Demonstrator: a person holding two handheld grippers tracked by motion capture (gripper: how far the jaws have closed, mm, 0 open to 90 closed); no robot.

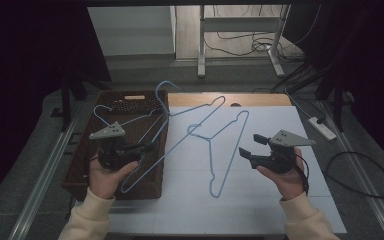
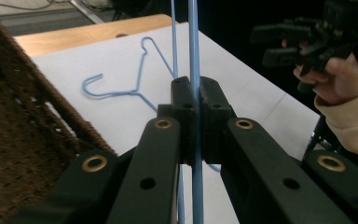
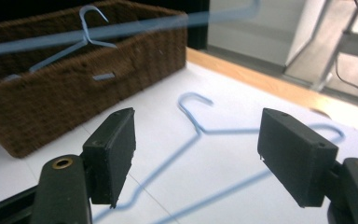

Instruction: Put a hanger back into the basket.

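My left gripper (image 1: 149, 147) hangs over the wicker basket's right edge, shut on the wire of a blue hanger (image 1: 207, 115) that slants from the basket's front corner up over the table. In the left gripper view the jaws pinch that wire (image 2: 194, 56) tightly. A second blue hanger (image 1: 211, 165) lies flat on the white table top, also visible as the hanger (image 2: 121, 91) and hanger (image 3: 200, 128). My right gripper (image 1: 251, 145) hovers just right of it, open and holding nothing (image 3: 196, 154). A third hanger (image 1: 135, 117) rests inside the basket (image 3: 84, 32).
The brown wicker basket (image 1: 77, 160) sits at the table's left side. A wooden strip (image 1: 260, 99) runs along the far edge of the white top (image 1: 260, 200). On the floor lie a power strip (image 1: 322, 127) and cables (image 1: 365, 175).
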